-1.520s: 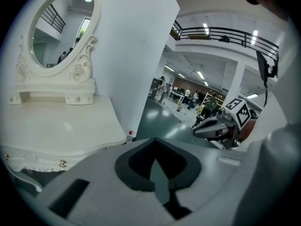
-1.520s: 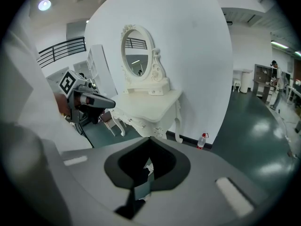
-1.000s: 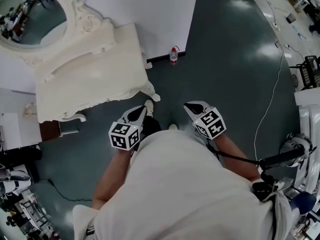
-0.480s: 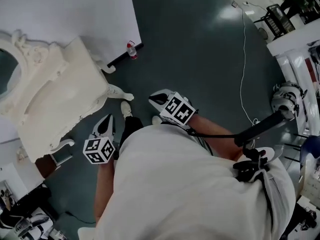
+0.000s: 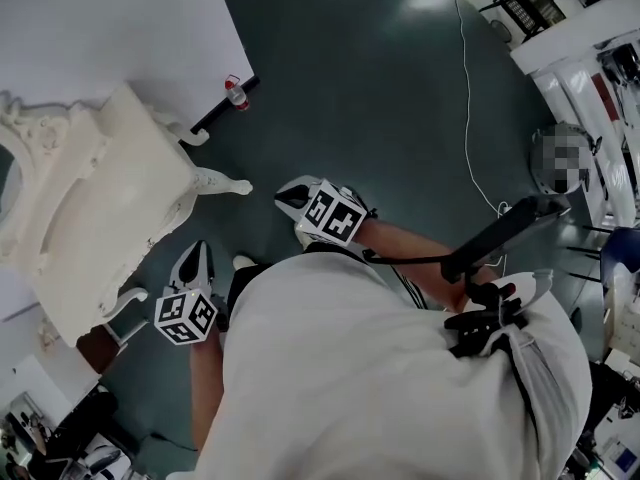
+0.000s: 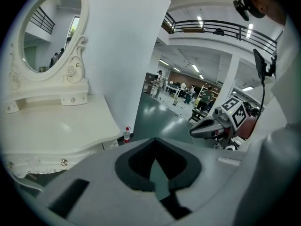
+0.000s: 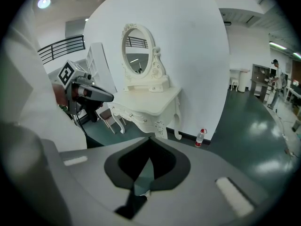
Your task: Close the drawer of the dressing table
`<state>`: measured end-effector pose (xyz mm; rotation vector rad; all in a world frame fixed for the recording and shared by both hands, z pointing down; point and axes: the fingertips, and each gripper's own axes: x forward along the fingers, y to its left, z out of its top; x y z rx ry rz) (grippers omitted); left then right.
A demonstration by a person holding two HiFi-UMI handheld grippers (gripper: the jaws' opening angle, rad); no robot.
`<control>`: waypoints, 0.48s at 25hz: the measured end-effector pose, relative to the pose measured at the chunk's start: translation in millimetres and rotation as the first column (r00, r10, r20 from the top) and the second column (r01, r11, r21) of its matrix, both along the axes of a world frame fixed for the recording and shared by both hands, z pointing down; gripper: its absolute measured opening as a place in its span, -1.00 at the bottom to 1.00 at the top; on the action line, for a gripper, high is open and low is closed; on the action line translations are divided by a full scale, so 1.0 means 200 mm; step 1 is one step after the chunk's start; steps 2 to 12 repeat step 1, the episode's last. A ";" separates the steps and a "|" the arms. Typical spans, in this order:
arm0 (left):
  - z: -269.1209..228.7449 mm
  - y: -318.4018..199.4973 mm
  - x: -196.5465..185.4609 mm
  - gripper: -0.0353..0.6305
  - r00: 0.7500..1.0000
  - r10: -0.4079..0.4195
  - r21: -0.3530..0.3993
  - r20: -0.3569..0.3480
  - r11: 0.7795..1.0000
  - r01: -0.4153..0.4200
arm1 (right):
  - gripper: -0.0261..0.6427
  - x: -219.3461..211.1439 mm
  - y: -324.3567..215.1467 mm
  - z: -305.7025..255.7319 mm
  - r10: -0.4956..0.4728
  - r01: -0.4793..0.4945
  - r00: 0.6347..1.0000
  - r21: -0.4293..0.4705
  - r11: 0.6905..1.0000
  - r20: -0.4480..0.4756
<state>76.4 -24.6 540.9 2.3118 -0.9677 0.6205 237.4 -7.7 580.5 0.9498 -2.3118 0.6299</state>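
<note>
Left tool (image 5: 196,255) has its jaws pressed together with nothing between them. The right tool (image 5: 287,198) is the same in its own view, tips meeting and empty. Each is held in front of the person (image 5: 380,368), who wears a white top, and both point forward and downward over the dark green floor (image 5: 380,88). The two tools are apart from each other, each with its marker cube facing up.

The dressing table (image 5: 100,193) is white and carved, and stands at the left of the head view against a white wall panel (image 5: 110,18). Its oval mirror (image 7: 138,54) rises at the back of the surface. The left tool is the nearer of the two, close to a curved front leg (image 5: 128,301), but it does not touch the furniture. The right tool is well clear of it, out over open floor.

The drawer (image 6: 42,163) sits under the front edge of the surface. As far as the left gripper view shows, its knob (image 6: 63,162) and front lie flush with the carved apron, so it is pushed in.

A small water bottle (image 5: 234,92) with a red cap stands on the floor at the foot of the wall panel, just beyond the table's far leg. A thin white cable (image 5: 468,98) trails across the floor at the right.
</note>
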 end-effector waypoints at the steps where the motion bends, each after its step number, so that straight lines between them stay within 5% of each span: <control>1: 0.00 0.01 -0.02 -0.89 1.000 -0.005 0.002 0.000 1.000 0.005 | -0.92 -0.02 0.00 0.00 -0.003 0.003 1.000 -0.005 1.000 0.001; 12: 0.00 0.01 -0.02 -0.89 1.000 -0.005 0.002 0.000 1.000 0.005 | -0.92 -0.02 0.00 0.00 -0.003 0.003 1.000 -0.005 1.000 0.001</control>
